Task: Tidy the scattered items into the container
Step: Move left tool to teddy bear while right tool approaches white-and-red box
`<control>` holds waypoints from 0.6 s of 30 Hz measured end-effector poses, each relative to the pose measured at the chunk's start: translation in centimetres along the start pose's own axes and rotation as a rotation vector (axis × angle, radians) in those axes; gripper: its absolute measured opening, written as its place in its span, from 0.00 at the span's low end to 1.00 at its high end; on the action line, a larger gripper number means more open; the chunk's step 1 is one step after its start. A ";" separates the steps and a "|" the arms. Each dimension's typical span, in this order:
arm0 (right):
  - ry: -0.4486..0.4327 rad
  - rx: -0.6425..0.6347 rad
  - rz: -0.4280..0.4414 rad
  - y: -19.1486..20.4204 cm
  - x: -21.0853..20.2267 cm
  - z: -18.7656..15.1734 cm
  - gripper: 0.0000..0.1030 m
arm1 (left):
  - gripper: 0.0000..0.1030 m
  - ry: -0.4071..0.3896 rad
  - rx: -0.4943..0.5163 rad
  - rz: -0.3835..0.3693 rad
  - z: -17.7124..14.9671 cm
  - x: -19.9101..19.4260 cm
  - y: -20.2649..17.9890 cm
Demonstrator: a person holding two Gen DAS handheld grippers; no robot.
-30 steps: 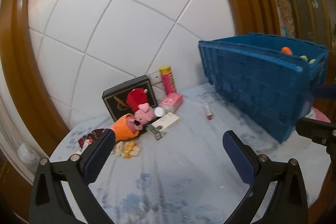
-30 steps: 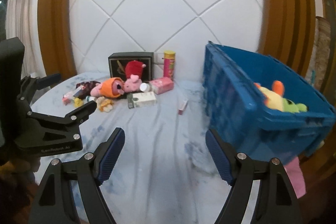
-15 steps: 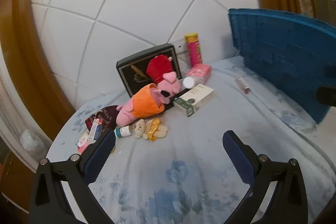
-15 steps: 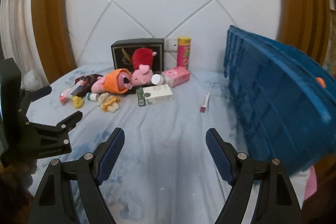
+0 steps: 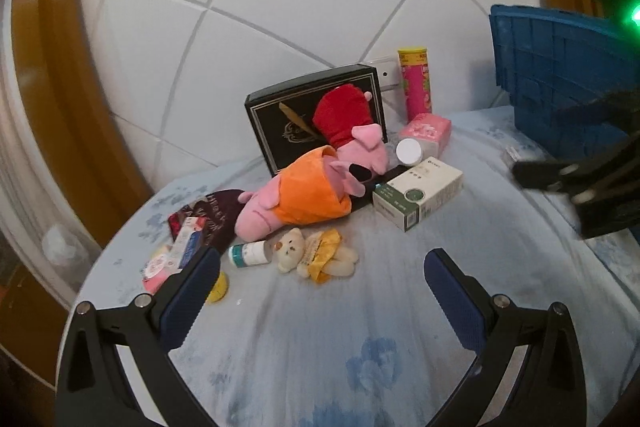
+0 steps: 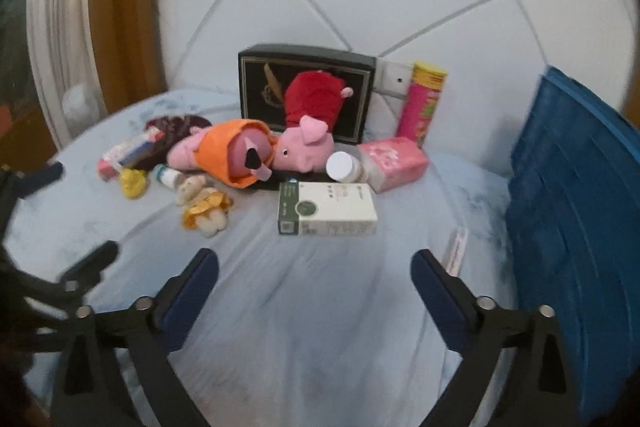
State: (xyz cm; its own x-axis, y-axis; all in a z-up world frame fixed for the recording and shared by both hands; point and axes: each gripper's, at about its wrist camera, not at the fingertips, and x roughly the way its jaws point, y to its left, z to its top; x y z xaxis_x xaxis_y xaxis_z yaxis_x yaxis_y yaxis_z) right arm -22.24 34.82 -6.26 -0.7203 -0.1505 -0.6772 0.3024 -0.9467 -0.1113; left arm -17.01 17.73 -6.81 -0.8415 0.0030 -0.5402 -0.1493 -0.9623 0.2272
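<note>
Scattered items lie on a pale blue bed sheet (image 5: pixel 320 339): a pink pig plush in orange (image 5: pixel 304 193), a pig plush in red (image 5: pixel 352 135), a small teddy in yellow (image 5: pixel 316 255), a white and green box (image 5: pixel 420 191), a pink pack (image 5: pixel 426 131), a pink can (image 5: pixel 416 83) and a black box (image 5: pixel 288 125). The blue crate (image 5: pixel 556 75) stands at the right. My left gripper (image 5: pixel 320 291) is open and empty, short of the teddy. My right gripper (image 6: pixel 316 287) is open and empty, short of the white and green box (image 6: pixel 328 209); the crate (image 6: pixel 572 211) is to its right.
A white bottle (image 5: pixel 250 254), a yellow toy (image 6: pixel 132 182), small packets (image 5: pixel 180 255) and a dark pouch (image 5: pixel 216 215) lie at the left. A slim pink tube (image 6: pixel 456 251) lies near the crate. A white padded headboard (image 5: pixel 280 7) with wooden frame rises behind.
Both grippers have moved forward and left, closer to the pile. The crate has slid toward the right edge of both views. Both stay open.
</note>
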 end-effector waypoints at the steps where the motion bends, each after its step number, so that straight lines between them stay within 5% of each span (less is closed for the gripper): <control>1: 0.005 0.001 0.005 0.1 1.0 0.2 0.97 | 1.00 0.003 0.010 0.000 0.0 0.5 0.4; 11: 0.139 0.048 -0.044 0.6 14.9 3.6 0.97 | 1.00 0.028 -0.024 -0.001 -2.5 3.3 6.5; 18: 0.171 0.119 0.045 2.3 18.2 3.4 0.97 | 1.00 0.042 -0.051 0.011 -4.4 5.2 9.4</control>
State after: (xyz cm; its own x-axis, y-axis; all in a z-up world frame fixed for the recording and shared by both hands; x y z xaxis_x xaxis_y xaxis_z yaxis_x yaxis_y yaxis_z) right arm -36.75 28.97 -16.38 -0.5879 -0.1526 -0.7944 0.2493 -0.9684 0.0015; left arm -20.49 7.52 -11.04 -0.8201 -0.0181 -0.5720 -0.1129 -0.9748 0.1926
